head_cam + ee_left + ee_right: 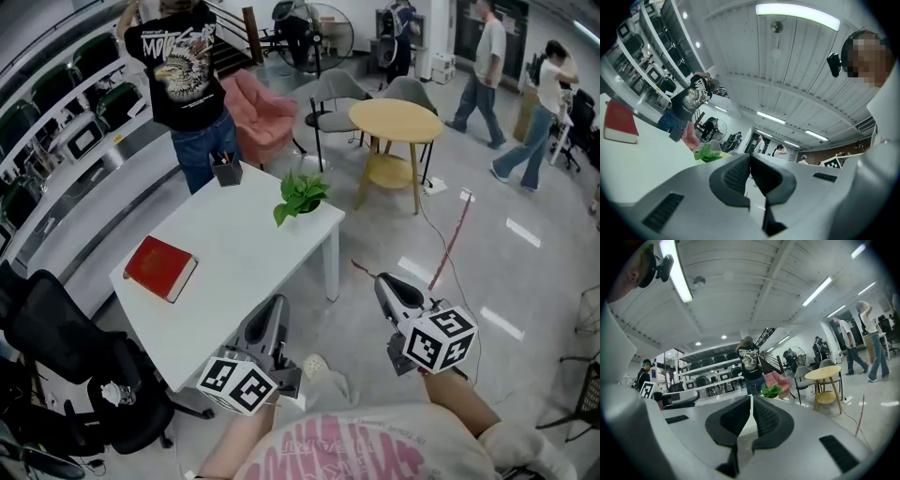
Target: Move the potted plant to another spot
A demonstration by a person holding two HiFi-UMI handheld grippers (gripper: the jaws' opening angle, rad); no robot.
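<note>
Well ahead of my left claw [272, 314] and right claw [386, 283], both closed and empty, the small leafy green potted plant [302, 195] stood on the white desk's [234, 253] far corner.

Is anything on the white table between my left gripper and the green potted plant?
Nothing visible. Bare white table lies between the left gripper and the green leafy potted plant; the red book lies off to the left, the black pen holder at the far edge.
</note>
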